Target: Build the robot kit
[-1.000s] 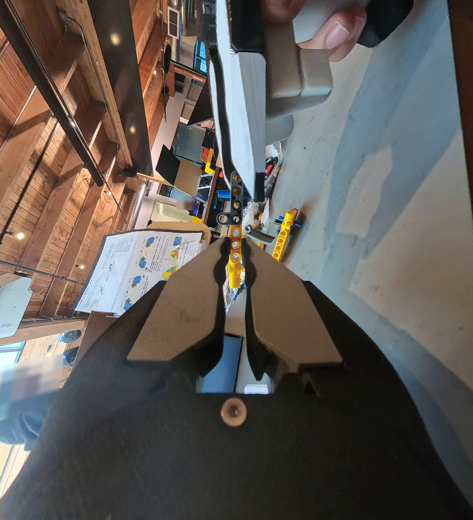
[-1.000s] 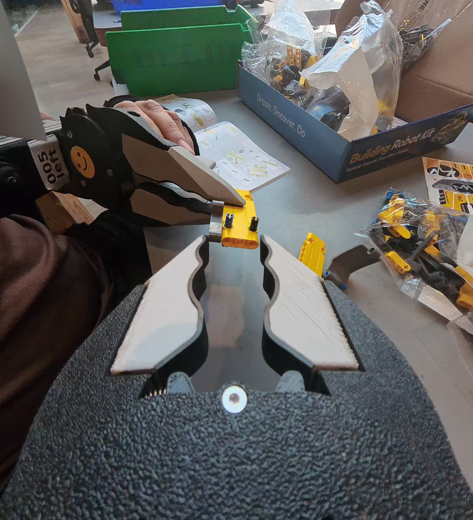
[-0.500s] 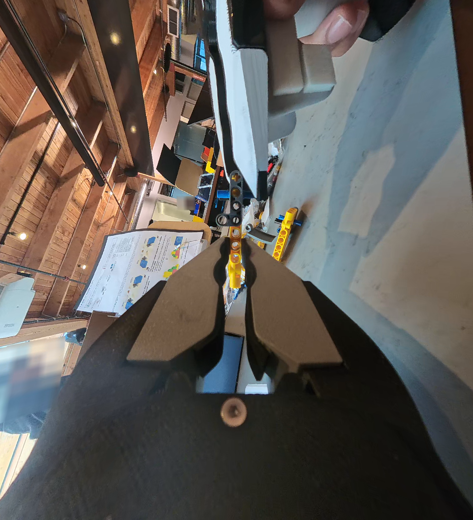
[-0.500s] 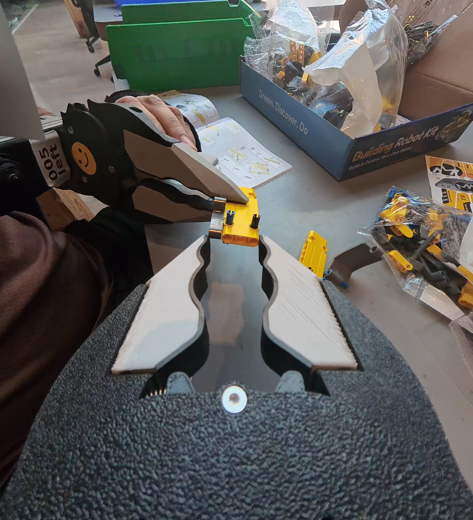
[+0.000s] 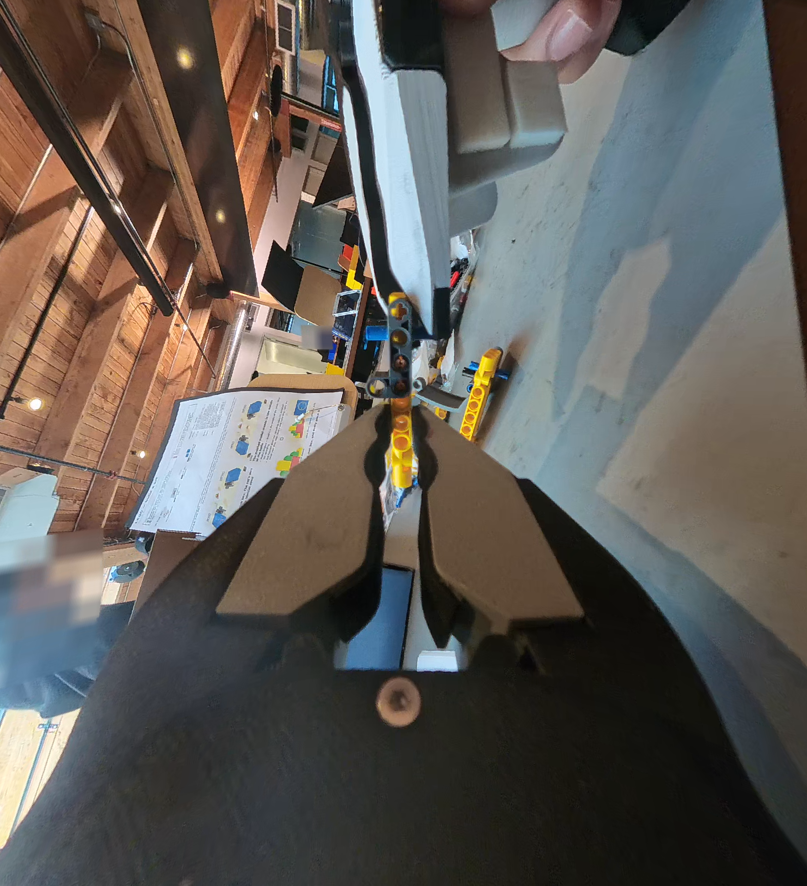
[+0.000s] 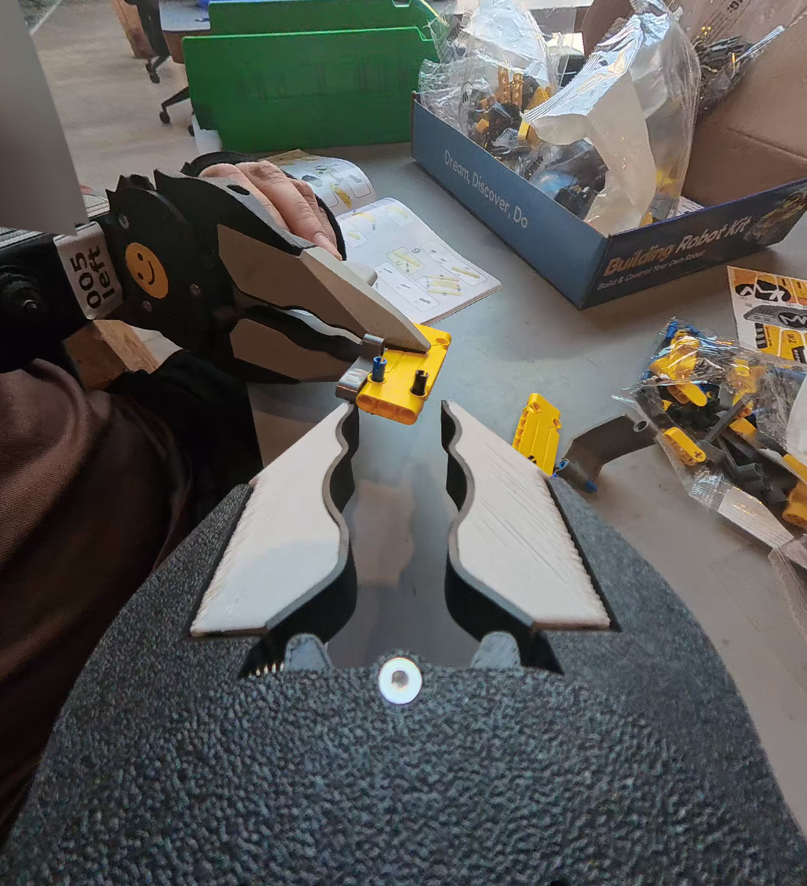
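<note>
Yellow brick panel [image 6: 404,378] sits pinched between the fingers of the left tool [image 6: 382,352], just above centre of the right wrist frame, with a blue peg [image 6: 377,368] and a black peg [image 6: 420,381] standing up from its top face and a grey piece [image 6: 350,386] fixed at its left end. A hand [image 6: 279,199] grips the left tool from behind. The right tool [image 6: 399,414] hangs just below the panel with its fingers set wide apart, holding nothing, its left tip almost at the panel's corner.

To the right on the grey counter [image 6: 512,345] lie a second yellow panel [image 6: 536,434] and a grey curved part [image 6: 605,446], touching each other. A clear bag of parts [image 6: 727,431] lies at the right edge, a blue cardboard box [image 6: 560,239] at upper right, an open booklet [image 6: 406,263] behind the left tool.

In the left wrist frame the panel [image 5: 400,448] shows edge-on between the closed fingers.
</note>
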The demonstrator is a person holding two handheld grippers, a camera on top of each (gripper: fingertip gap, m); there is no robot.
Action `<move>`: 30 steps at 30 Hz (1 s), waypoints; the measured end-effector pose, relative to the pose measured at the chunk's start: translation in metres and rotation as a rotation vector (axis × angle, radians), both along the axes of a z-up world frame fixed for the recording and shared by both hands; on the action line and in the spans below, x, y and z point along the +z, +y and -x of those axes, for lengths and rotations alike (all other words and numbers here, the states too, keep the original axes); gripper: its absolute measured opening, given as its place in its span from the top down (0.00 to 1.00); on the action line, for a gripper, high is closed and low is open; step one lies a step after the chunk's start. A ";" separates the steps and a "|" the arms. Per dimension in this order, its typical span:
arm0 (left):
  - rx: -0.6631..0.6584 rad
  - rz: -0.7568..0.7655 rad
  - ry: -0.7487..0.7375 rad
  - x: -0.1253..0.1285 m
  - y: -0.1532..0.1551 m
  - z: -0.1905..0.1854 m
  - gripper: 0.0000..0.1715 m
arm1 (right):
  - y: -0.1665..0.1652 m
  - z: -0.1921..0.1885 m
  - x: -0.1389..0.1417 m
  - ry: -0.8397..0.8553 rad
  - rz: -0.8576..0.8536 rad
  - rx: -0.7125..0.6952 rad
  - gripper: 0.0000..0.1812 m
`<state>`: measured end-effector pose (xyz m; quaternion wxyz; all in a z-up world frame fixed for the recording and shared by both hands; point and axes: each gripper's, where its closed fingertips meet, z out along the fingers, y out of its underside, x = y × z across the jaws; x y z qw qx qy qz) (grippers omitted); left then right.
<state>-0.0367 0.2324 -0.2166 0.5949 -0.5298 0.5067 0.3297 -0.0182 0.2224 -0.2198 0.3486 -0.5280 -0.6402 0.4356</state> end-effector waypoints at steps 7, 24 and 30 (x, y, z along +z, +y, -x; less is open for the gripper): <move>0.012 0.003 0.002 -0.001 0.002 0.002 0.97 | -0.003 0.002 0.002 0.013 0.039 0.022 0.80; 0.068 0.221 0.156 -0.056 0.010 0.005 0.91 | 0.015 -0.003 -0.048 -0.263 0.005 -0.075 0.81; 0.066 0.259 0.100 -0.058 0.007 0.006 0.94 | 0.017 -0.007 -0.059 -0.331 -0.040 -0.080 0.81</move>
